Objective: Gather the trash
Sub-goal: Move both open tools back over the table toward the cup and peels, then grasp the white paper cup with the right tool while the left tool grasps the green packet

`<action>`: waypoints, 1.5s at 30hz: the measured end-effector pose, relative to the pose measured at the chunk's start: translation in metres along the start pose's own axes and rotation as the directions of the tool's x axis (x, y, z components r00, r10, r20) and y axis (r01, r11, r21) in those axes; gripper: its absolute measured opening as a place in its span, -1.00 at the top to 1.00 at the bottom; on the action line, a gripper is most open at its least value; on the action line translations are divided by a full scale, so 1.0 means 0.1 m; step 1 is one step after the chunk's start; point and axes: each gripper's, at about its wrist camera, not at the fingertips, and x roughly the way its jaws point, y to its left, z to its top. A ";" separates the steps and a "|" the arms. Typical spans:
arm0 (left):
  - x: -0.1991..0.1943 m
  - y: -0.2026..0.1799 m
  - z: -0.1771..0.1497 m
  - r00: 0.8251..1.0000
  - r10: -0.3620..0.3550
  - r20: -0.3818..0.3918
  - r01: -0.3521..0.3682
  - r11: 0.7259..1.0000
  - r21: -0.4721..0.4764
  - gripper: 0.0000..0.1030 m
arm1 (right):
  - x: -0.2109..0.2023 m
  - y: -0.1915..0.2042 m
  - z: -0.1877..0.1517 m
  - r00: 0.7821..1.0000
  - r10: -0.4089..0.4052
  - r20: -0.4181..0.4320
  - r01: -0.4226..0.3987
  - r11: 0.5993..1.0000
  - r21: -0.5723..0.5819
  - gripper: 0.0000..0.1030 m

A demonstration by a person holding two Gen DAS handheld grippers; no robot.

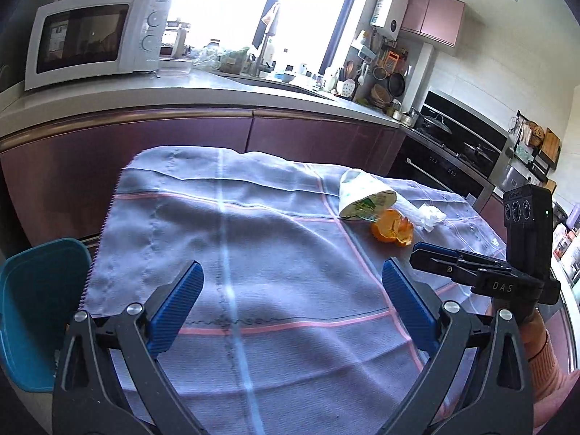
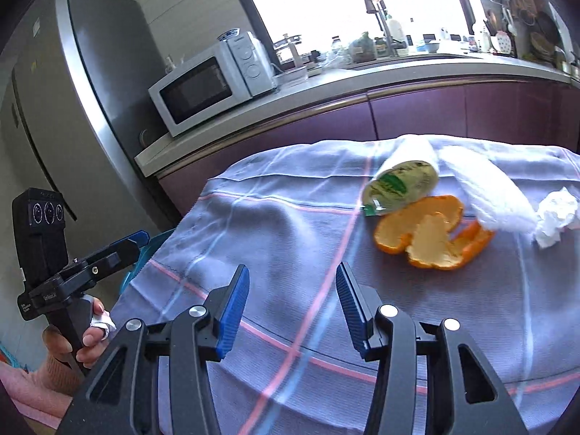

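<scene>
Trash lies on the far right of a checked cloth [image 1: 253, 217]: a white and green cup [image 1: 362, 195] on its side, orange peel [image 1: 393, 230], a crumpled tissue [image 1: 431, 217] and a clear wrapper [image 2: 489, 188]. The right wrist view shows the cup [image 2: 402, 181], the peel [image 2: 431, 235] and the tissue [image 2: 556, 215] ahead and to the right. My left gripper [image 1: 293, 268] is wide open over bare cloth, with nothing between its fingers. My right gripper [image 2: 293, 270] is open about halfway, short of the peel, and holds nothing.
A teal bin [image 1: 40, 322] stands beside the table at the lower left. Behind the table runs a purple-fronted counter [image 1: 217, 90] with a microwave [image 1: 98, 40] and a sink area. A stove [image 1: 453, 145] sits at the right, a fridge [image 2: 72, 108] at the left.
</scene>
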 end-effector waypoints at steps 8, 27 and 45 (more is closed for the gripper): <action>0.43 -0.42 0.09 0.999 -0.020 -0.045 0.023 0.997 0.071 -0.89 | -0.24 -0.53 0.02 0.996 -0.071 0.056 0.065 0.993 0.094 0.07; 1.33 -0.92 0.52 0.994 0.034 -0.105 -0.010 0.976 0.217 -0.79 | -0.07 -1.25 0.24 0.991 -0.119 0.058 0.100 0.962 0.256 0.07; 2.20 -1.19 0.73 0.972 0.059 -0.226 0.022 0.941 0.338 0.13 | 0.13 -1.44 0.39 0.994 -0.105 0.038 0.084 0.923 0.375 0.22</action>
